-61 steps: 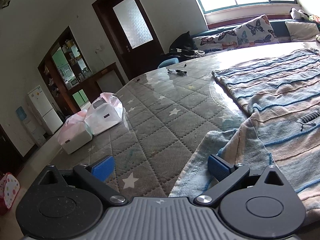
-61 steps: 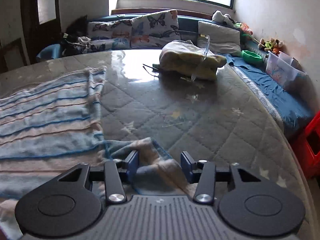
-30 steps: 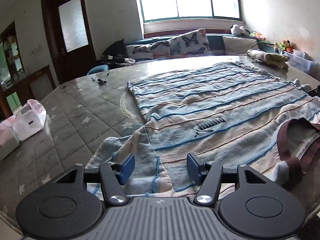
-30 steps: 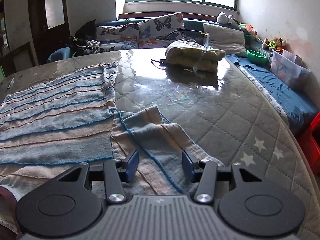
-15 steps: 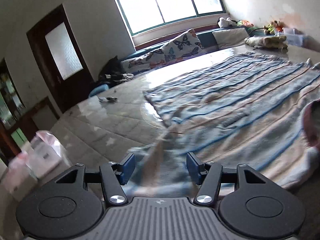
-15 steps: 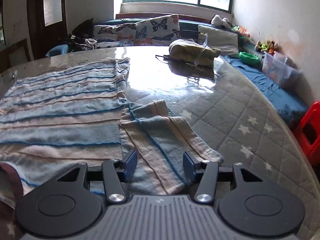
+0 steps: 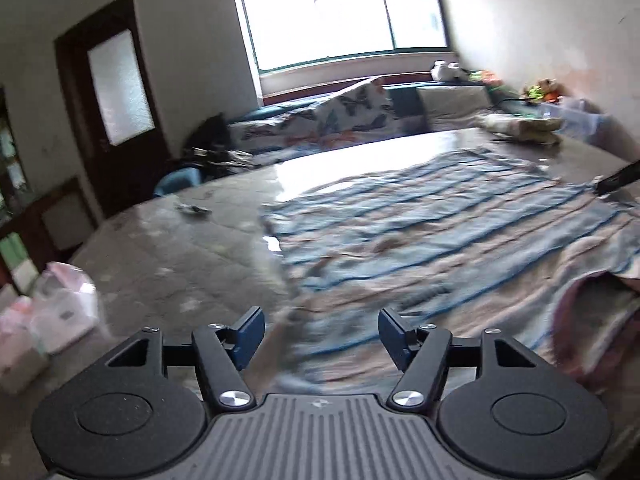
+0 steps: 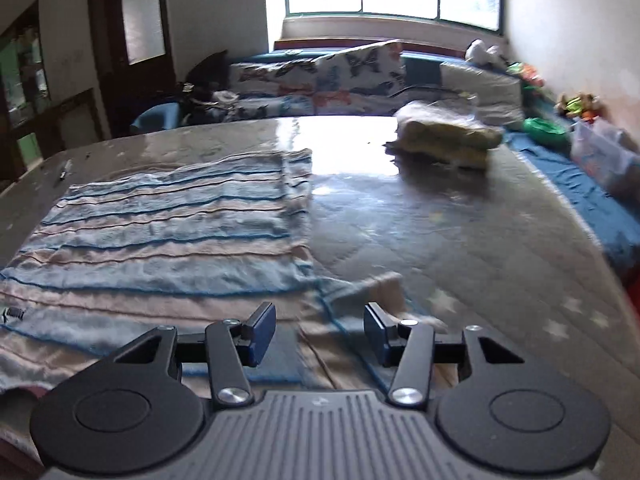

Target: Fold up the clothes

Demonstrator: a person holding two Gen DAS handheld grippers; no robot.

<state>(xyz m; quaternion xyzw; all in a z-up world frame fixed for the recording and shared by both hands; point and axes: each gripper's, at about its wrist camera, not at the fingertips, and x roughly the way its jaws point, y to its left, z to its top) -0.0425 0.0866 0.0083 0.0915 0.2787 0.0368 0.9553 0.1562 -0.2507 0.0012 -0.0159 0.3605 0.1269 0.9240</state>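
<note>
Left tool (image 7: pixel 321 333), right tool (image 8: pixel 319 332): blue pads, black linkage arms, silver screws, ribbed grey housing.

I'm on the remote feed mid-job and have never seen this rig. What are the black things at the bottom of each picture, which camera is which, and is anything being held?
There is no robot arm: a person carries a hand-held tool in each hand. Each picture comes from a fisheye camera on one tool, looking forward along its two blue-padded fingers. The black discs and ribbed grey plate at the bottom are the tool's own body.

In the left wrist view, the left tool is open over the near left part of a striped sweater, which lies spread flat on a quilted grey surface. The picture is motion-blurred.

In the right wrist view, the right tool is open above the sweater's right sleeve. A folded yellowish cloth bundle sits farther back.

Neither tool visibly grips anything.
</note>
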